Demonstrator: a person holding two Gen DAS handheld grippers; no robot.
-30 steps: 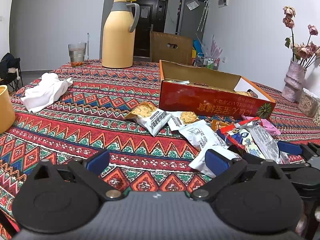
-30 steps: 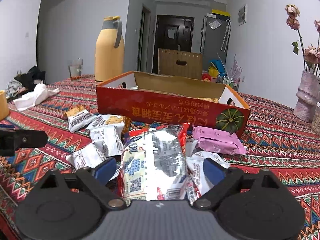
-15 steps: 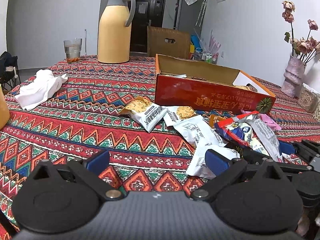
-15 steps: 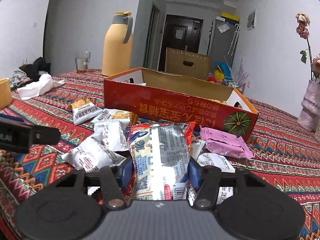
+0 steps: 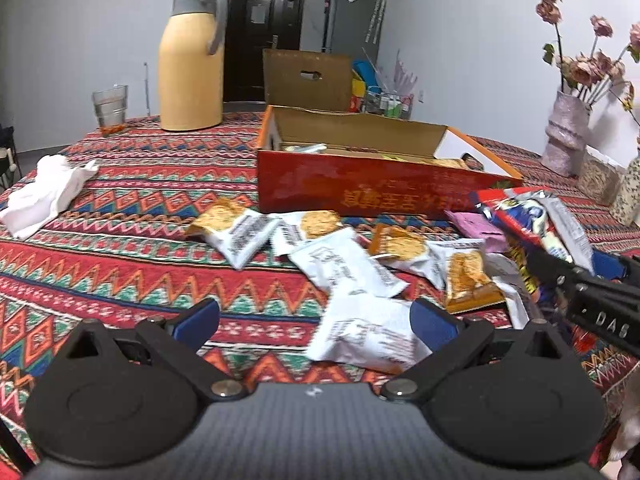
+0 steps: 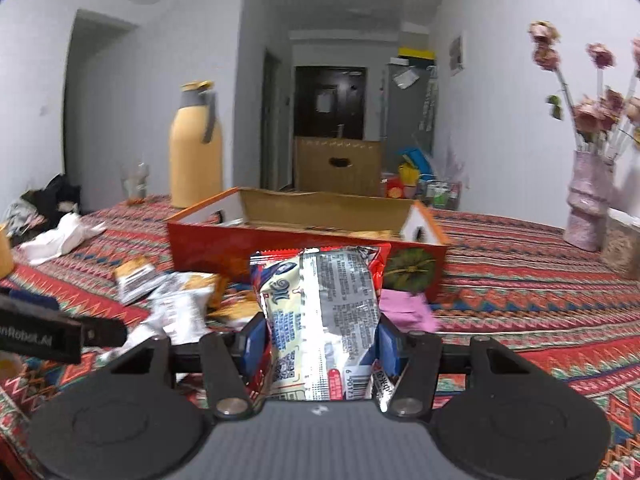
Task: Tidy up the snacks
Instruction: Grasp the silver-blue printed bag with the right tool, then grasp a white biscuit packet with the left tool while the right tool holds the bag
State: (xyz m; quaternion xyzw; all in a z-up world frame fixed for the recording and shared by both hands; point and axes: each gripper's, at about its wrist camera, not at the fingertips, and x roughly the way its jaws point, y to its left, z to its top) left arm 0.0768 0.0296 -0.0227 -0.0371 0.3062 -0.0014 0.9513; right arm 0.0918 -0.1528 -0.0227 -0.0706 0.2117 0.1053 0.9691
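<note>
**Right tool pinches a red and silver snack bag in front of the box**

The right tool (image 6: 320,346) has its blue pads pressed against both sides of a red and silver snack bag (image 6: 322,316), which stands upright between them, lifted above the patterned tabletop (image 6: 520,280). Just beyond the bag sits the open red cardboard box (image 6: 304,240), with a few packets visible inside it. A pink packet (image 6: 404,310) lies at the foot of the box, to the right of the held bag.

The left tool (image 5: 316,320) is spread wide and holds nothing. A white packet (image 5: 364,332) lies on the cloth between its fingers, closer to the right one. Further white and orange cracker packets (image 5: 240,228) are scattered between this tool and the box (image 5: 372,196). At the right edge of the left wrist view, the held bag (image 5: 536,220) shows tilted, above the pile.

Behind the box stand a yellow thermos (image 5: 192,64) and a glass (image 5: 110,108); a white cloth (image 5: 44,192) lies at the left.
</note>
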